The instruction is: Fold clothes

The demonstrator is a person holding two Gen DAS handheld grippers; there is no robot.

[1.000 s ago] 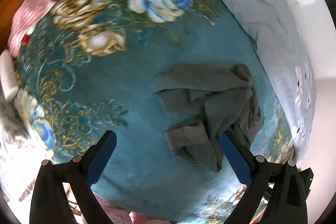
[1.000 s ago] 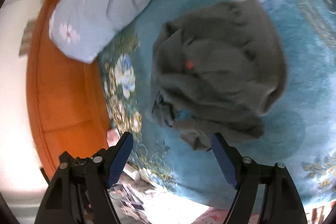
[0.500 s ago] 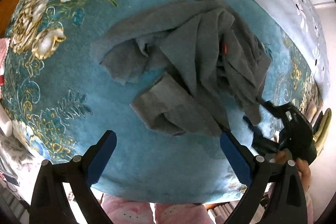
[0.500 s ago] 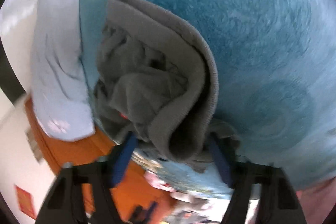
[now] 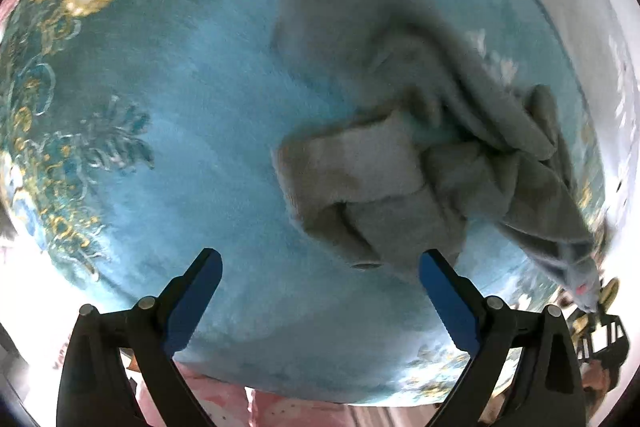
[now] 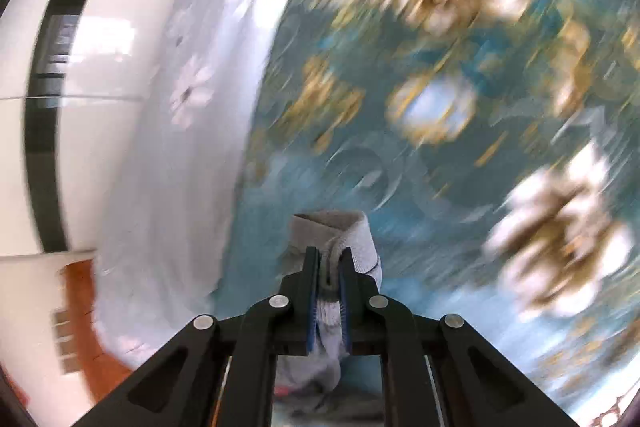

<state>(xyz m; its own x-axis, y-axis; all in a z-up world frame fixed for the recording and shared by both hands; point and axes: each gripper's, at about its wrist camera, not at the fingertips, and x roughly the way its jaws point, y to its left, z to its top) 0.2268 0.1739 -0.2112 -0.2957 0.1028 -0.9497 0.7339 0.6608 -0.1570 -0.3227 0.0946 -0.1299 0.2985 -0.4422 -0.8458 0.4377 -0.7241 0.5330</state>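
A crumpled grey garment [image 5: 400, 155] lies on the teal flowered bedspread [image 5: 180, 107]. One end of it is pulled out in a taut strand towards the lower right [image 5: 560, 235]. My left gripper [image 5: 320, 267] hovers open above the near edge of the garment, nothing between its blue pads. In the right wrist view my right gripper [image 6: 329, 267] has its jaws closing on a ribbed grey edge of the garment [image 6: 340, 227], which is pinched between the pads; the view is blurred by motion.
A pale blue flowered quilt [image 5: 580, 7] lies along the far right of the bed, and shows as a quilt [image 6: 192, 131] at left in the right wrist view. Beyond it are a white wall and an orange wooden bed frame [image 6: 92, 339]. Pink fabric [image 5: 248, 403] lies below the bed's near edge.
My left gripper has come down closer to the garment. My right gripper closed on the garment's edge and swung away sideways, drawing that end out from the heap.
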